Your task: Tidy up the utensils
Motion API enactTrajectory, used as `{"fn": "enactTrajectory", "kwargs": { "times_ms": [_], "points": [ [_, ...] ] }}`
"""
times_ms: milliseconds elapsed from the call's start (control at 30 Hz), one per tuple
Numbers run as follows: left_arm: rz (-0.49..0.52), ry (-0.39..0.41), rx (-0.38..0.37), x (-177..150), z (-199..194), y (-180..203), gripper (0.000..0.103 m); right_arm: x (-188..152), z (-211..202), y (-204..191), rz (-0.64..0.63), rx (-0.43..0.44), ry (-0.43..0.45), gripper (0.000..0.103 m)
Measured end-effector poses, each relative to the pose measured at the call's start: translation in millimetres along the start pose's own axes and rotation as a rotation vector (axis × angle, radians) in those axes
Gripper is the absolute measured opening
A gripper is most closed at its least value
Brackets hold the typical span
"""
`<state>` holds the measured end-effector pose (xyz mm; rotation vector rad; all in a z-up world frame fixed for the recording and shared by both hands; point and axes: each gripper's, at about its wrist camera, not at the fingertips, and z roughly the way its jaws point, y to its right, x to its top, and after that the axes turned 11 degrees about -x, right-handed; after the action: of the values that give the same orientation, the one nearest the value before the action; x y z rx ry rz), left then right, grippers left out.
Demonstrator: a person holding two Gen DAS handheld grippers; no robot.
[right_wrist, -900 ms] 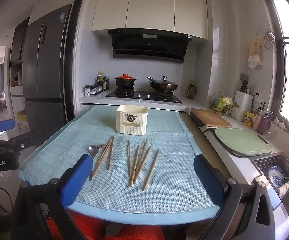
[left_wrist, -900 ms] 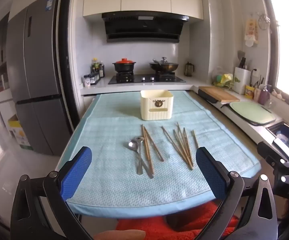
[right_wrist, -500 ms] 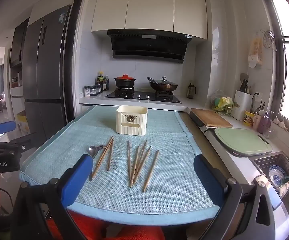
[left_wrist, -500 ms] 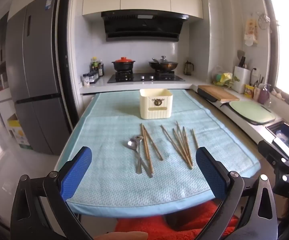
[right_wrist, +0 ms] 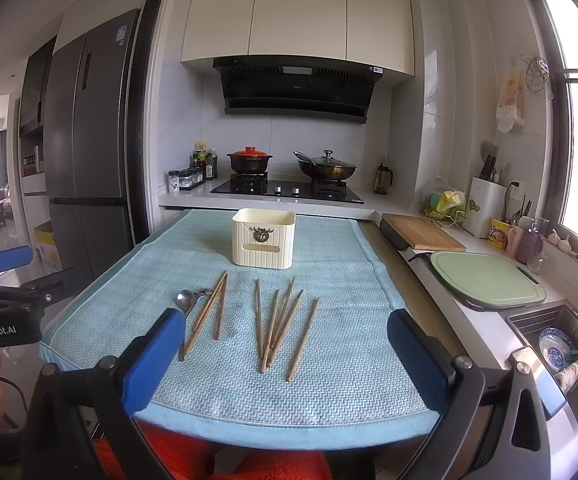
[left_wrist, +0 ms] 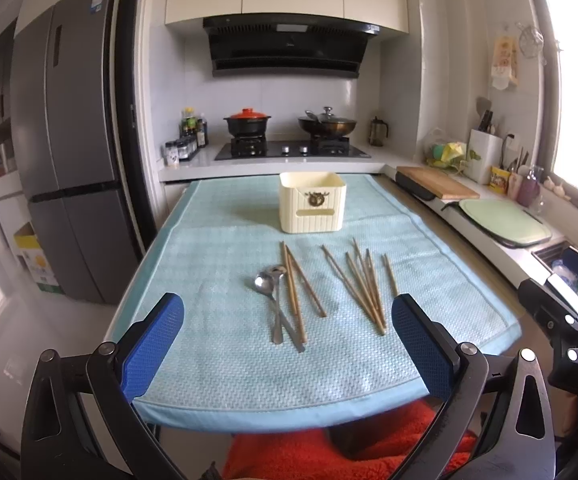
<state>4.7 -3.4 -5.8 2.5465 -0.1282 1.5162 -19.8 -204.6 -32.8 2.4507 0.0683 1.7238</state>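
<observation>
Your left gripper (left_wrist: 287, 334) and right gripper (right_wrist: 283, 340): jaws wide apart, empty. Spoons (left_wrist: 269, 288) and chopsticks (left_wrist: 363, 286): loose on the blue mat (left_wrist: 229, 360), ahead of both, long axes pointing toward the cream holder (left_wrist: 313, 207). Spoons lie nearer your left.

Wooden chopsticks (left_wrist: 363, 286) and shiny metal spoons (left_wrist: 269, 284) lie on woven cloth (left_wrist: 217, 360).

Black claw (left_wrist: 287, 342) frames, blue textured pads (left_wrist: 153, 344).
</observation>
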Motion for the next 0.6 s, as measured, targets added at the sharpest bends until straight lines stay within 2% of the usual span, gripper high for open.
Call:
{"fn": "enactTrajectory", "kwargs": {
  "times_ms": [600],
  "points": [
    [0.000, -0.005, -0.005, -1.6, 1.6, 1.0, 0.103, 0.3, 0.2, 0.7, 0.003, 0.001, -0.003, 0.103]
  ]
}}
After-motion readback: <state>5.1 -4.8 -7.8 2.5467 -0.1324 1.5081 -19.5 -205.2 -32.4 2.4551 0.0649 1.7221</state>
